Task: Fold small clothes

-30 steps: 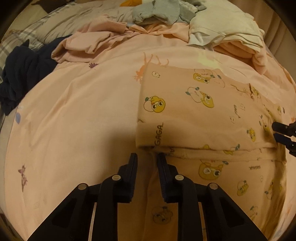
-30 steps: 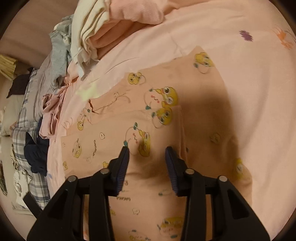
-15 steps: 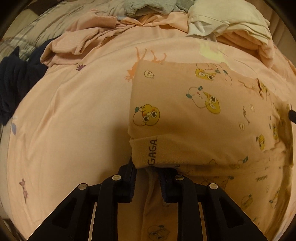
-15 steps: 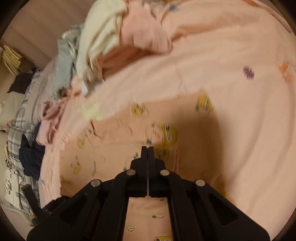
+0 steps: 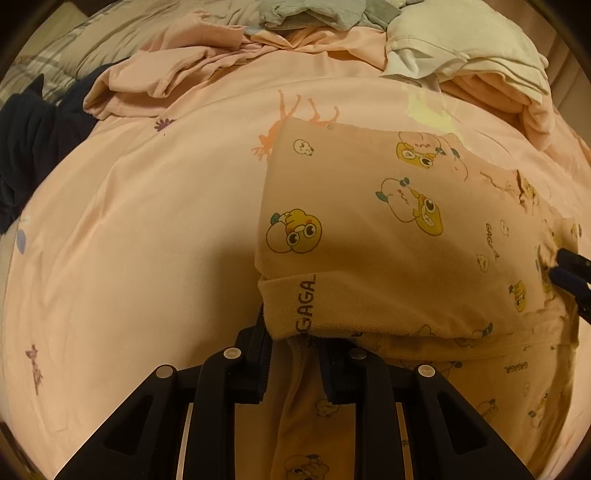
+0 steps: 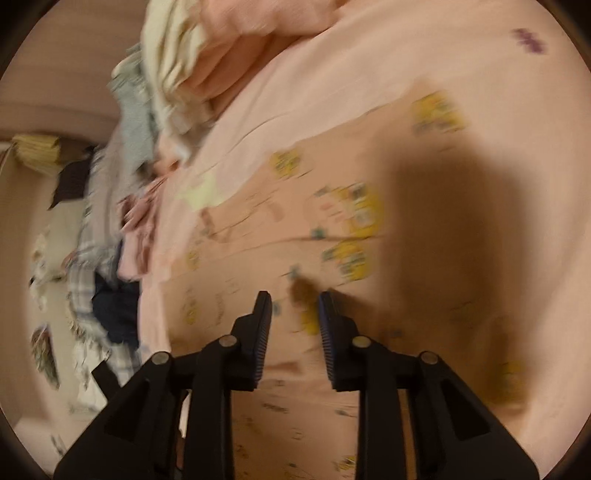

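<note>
Right gripper (image 6: 294, 301) reopened, apparently over pajama (image 6: 332, 229).

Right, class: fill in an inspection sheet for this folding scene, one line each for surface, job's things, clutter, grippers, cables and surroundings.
Surface: pink printed bedsheet.
Job's things: cartoon-print garment, partly folded, GAGA hem nearest the left gripper.
Clutter: pink top, cream clothes, grey garment, dark navy garment, heaped at the far edge.
Grippers: left gripper open, hem overhanging its fingertips; right gripper open over the garment, view blurred.
Cables: nothing seen.
Surroundings: plaid bedding; the rest is blurred.
</note>
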